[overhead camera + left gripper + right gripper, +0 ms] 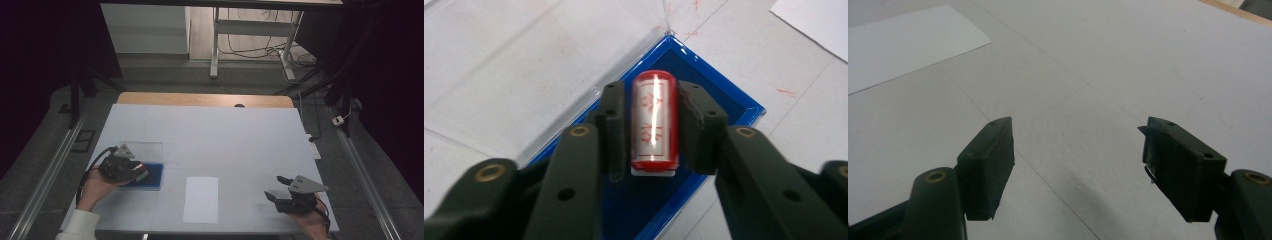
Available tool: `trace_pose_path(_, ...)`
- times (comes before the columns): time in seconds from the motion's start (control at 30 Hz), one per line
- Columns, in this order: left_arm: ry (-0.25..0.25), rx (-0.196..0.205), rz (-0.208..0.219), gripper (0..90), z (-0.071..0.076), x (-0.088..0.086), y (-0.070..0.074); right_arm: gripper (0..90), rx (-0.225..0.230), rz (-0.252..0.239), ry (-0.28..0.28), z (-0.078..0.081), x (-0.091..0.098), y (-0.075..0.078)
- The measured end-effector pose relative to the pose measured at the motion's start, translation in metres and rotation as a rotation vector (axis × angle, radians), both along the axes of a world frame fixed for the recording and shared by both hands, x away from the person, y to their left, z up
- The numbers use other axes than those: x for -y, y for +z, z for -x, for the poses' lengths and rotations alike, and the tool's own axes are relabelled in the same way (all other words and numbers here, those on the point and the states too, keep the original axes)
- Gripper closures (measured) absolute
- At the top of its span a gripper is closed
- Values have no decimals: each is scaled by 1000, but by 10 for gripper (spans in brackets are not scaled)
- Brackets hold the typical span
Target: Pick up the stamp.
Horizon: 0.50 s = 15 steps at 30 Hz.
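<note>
The white table (210, 135) spreads across the high view, a white paper sheet (200, 199) lying toward 6 o'clock. At 8 o'clock sits a blue tray (152, 176) with its clear lid (150, 149) lying flat beside it, toward 12. The left gripper view alone reveals what the tray (724, 90) holds: a red-and-white stamp (654, 122) lying over the blue lining, clamped on both sides by the left gripper (651, 125), whose jaws press its flanks. At 4 o'clock on the table, the right gripper (276, 187) rests spread wide, nothing between its jaws; its own view shows bare tabletop past them.
</note>
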<state>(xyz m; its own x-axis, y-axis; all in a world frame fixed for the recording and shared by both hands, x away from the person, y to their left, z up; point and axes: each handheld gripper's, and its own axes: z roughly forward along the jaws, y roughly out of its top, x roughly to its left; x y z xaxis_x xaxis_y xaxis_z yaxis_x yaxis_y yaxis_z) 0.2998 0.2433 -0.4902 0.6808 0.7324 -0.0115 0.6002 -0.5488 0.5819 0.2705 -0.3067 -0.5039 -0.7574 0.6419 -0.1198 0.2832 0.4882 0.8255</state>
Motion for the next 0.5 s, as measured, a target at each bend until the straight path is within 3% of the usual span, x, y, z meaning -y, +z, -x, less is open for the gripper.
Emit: trace_pose_path(0.5,-6,1,14,700,1,0,3,283,-4,0,1,0,-1,0)
